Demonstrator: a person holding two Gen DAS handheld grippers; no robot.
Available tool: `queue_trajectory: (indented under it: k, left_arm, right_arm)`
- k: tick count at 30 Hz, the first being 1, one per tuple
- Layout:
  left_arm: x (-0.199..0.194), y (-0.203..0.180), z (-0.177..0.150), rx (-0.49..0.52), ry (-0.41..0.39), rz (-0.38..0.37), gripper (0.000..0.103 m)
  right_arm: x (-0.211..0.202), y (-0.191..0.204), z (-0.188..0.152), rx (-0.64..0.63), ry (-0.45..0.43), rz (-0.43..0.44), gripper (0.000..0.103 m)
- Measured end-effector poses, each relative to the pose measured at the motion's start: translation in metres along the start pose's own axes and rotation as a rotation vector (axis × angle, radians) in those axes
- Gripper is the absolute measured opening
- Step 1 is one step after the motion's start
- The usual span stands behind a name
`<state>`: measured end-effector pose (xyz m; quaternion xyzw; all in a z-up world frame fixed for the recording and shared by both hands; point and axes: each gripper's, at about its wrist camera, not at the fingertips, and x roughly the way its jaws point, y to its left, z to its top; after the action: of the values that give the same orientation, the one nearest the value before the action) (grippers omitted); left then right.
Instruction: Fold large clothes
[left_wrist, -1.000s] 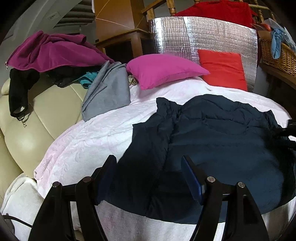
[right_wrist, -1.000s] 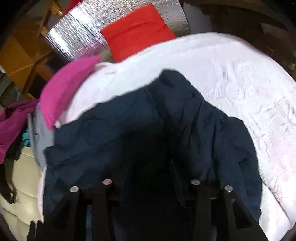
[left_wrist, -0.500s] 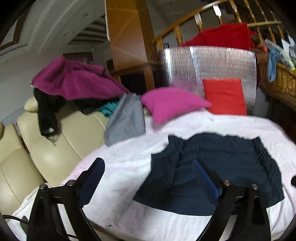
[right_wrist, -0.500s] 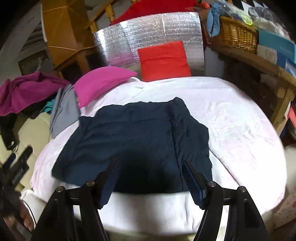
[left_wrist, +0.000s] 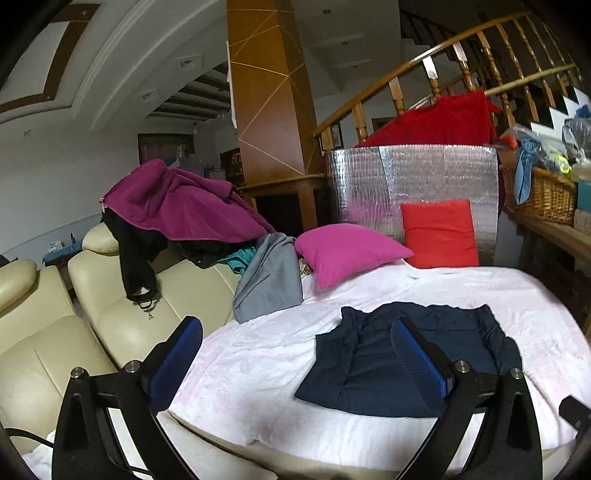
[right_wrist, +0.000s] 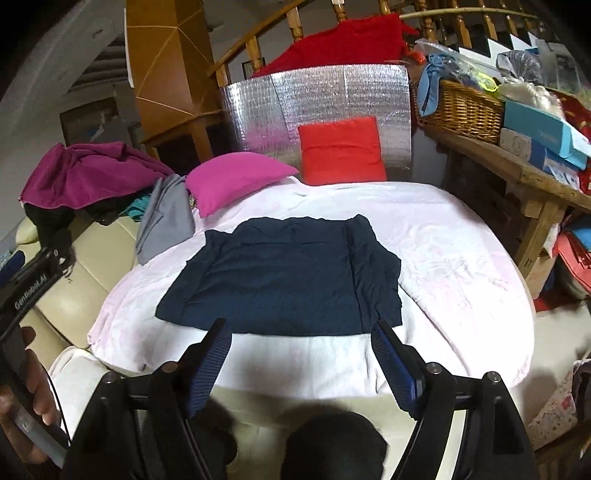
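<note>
The left gripper (left_wrist: 295, 354) is held above the near edge of the bed (left_wrist: 258, 369), pointing slightly downward across it. Its jaws are opening and stand wide apart, with nothing between the blue pads (left_wrist: 417, 362). The right gripper (right_wrist: 301, 362) is held over the same near edge, tilted more steeply down; its jaws are also opening, and nothing is gripped. In the right wrist view the left gripper's handle is seen at the far left, clasped by the person's left hand (right_wrist: 31, 391).

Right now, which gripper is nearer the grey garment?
Left. The left gripper, jaws opening empty, faces the grey garment; the right gripper, also opening empty, sits farther off, before the navy garment.
</note>
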<state>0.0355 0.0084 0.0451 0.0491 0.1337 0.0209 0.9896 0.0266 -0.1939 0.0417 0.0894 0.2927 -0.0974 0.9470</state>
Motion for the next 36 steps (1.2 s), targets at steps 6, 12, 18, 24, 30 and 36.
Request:
queue_trajectory:
  k: [6,12,18,24,30,36]
  left_arm:
    - [-0.027,0.008,0.010,-0.019,-0.045,0.023,0.102]
    - [-0.040,0.009,0.013,-0.022,-0.051,0.007,0.103]
    - [-0.053,0.007,0.011,-0.007,-0.038,-0.029,0.103]
    - [-0.060,0.007,0.011,0.004,-0.044,-0.038,0.103]
    - [-0.060,0.007,0.010,0.002,-0.043,-0.037,0.103]
    - [-0.061,0.006,0.010,0.003,-0.043,-0.032,0.103]
  right_arm:
    - [-0.036,-0.004,-0.008,0.000,-0.044,0.002,0.081]
    - [-0.062,-0.010,-0.010,0.043,-0.102,0.003,0.082]
    - [-0.075,-0.011,-0.010,0.104,-0.156,0.023,0.082]
    - [-0.076,-0.004,-0.012,0.110,-0.209,-0.010,0.084]
    - [-0.070,-0.001,-0.014,0.111,-0.212,-0.032,0.085]
    - [-0.070,0.004,-0.015,0.095,-0.222,-0.033,0.085]
